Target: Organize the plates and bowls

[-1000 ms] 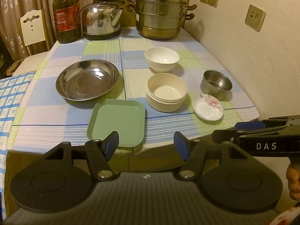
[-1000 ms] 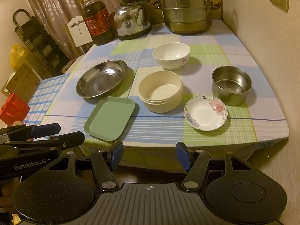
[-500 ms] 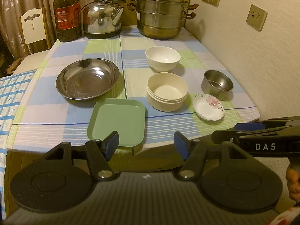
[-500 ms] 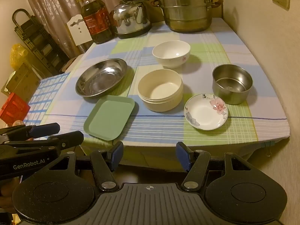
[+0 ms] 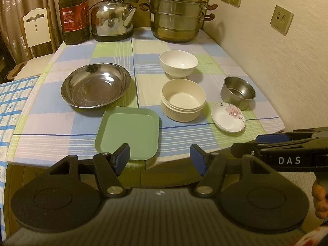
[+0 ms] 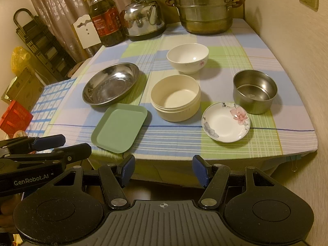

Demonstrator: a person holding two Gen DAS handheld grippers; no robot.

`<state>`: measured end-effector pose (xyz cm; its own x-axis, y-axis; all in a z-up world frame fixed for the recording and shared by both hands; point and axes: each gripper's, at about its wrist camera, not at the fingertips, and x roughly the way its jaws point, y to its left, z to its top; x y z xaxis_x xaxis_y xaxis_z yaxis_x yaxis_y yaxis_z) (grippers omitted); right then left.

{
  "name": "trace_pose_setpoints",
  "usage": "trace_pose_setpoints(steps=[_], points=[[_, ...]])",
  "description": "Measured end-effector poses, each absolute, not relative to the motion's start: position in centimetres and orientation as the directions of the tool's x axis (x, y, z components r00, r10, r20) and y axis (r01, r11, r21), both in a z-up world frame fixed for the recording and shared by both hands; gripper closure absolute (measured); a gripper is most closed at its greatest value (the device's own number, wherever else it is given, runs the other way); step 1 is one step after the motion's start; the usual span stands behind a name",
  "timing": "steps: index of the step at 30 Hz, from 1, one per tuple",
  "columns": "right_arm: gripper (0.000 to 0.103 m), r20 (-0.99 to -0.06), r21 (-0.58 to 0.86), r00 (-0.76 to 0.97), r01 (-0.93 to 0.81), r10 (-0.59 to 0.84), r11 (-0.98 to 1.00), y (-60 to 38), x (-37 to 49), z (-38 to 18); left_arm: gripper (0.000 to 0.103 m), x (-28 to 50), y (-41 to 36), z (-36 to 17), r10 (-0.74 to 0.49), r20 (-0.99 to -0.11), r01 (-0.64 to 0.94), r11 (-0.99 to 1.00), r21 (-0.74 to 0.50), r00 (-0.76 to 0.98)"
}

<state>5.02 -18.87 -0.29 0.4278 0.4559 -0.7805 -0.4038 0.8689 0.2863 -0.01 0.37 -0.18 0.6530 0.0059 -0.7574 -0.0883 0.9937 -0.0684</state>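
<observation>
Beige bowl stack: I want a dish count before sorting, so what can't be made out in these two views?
- Beige bowl stack: rim lines suggest nesting; number unclear, both views.
- Steamer pot: lidded, contents hidden; top cut off by frame edge in right wrist view.
- Oil bottle: label print too small.

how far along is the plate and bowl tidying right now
Barely started. Done: only the cream bowls look nested. In hand: nothing; the left gripper and right gripper are open, short of the table. Left: steel dish, green plate, white bowl, steel bowl and saucer lie apart.
</observation>
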Motion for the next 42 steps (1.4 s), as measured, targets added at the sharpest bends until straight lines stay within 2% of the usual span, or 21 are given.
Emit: trace_pose_setpoints(steps=[42], points=[[0.041,-0.784,0.286,0.421,-0.405,0.455,0.868,-18.59,5.55,-0.39,0.040,0.10,0.63,-0.24,0.001,-0.759,-0.090,0.993,-0.077,0.651]])
